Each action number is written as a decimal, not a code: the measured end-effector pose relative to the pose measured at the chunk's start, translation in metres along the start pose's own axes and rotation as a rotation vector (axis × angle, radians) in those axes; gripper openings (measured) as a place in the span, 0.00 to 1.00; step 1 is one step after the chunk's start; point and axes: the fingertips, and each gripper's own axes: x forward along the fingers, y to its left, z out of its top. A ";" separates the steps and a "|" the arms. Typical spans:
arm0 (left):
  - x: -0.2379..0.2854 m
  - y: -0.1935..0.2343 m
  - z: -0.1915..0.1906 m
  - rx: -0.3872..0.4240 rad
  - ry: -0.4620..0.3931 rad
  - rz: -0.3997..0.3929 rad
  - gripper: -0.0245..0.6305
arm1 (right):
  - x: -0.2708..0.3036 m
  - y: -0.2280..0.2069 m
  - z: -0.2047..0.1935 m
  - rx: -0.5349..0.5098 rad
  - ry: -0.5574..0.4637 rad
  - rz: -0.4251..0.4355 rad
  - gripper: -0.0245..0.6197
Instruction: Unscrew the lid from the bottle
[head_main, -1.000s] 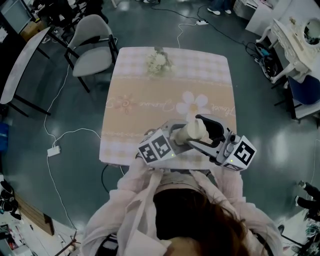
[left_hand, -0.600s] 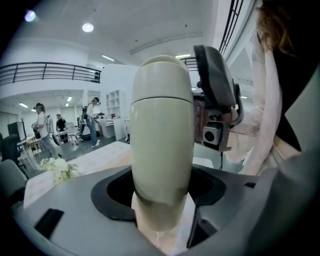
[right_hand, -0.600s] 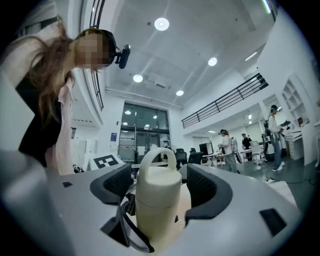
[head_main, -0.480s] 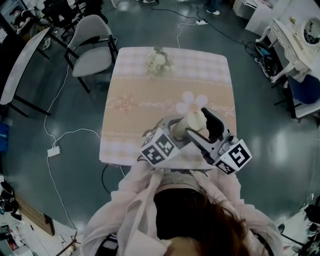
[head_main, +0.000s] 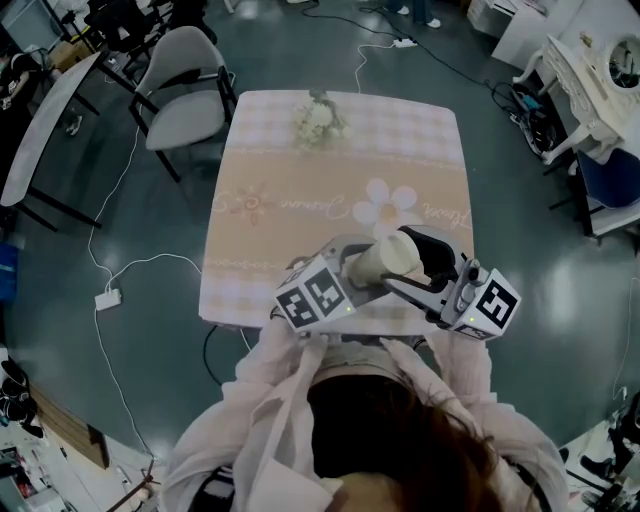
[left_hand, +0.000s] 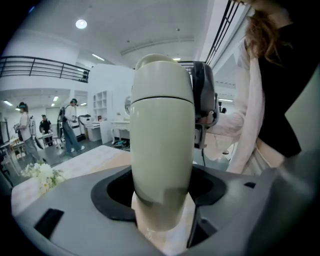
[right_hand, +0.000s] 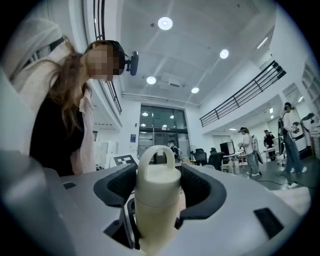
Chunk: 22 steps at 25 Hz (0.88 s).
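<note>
From where the head view looks down, the person stands at the near edge of a table (head_main: 300, 180) under a checked and flowered cloth, with a small bunch of white flowers (head_main: 316, 122) at its far end and a grey chair (head_main: 185, 95) just past the far left corner. Both grippers are brought together in front of the person's chest, and the cream bottle (head_main: 385, 258) is held up in the air between them, above the table's near edge and clear of the cloth. The left gripper (head_main: 352, 265) comes at it from the left and the right gripper (head_main: 425, 262) from the right, their marker cubes pointing back toward the person. In the left gripper view the bottle fills the middle of the frame, standing tall between the two dark jaw pads, which are clamped against its lower body on either side; the rounded lid (left_hand: 161, 77) tops it, and the right gripper's dark jaw shows just behind the lid. The flowers and the cloth lie off to the left, lower down. In the right gripper view the lid, with its loop handle (right_hand: 159, 152), sits squarely between that gripper's pads. Those jaws have just been closing, and both pads now press on the lid's sides, the bottle's body running down below them.
</note>
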 end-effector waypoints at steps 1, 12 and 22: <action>0.000 -0.004 0.002 0.010 -0.009 -0.022 0.52 | -0.002 0.004 0.003 -0.003 -0.006 0.038 0.50; 0.001 0.015 0.003 -0.008 -0.031 0.083 0.52 | 0.004 -0.014 -0.004 0.018 0.032 -0.189 0.60; -0.003 0.020 -0.004 -0.036 -0.027 0.102 0.52 | 0.012 -0.013 -0.011 0.010 0.069 -0.201 0.48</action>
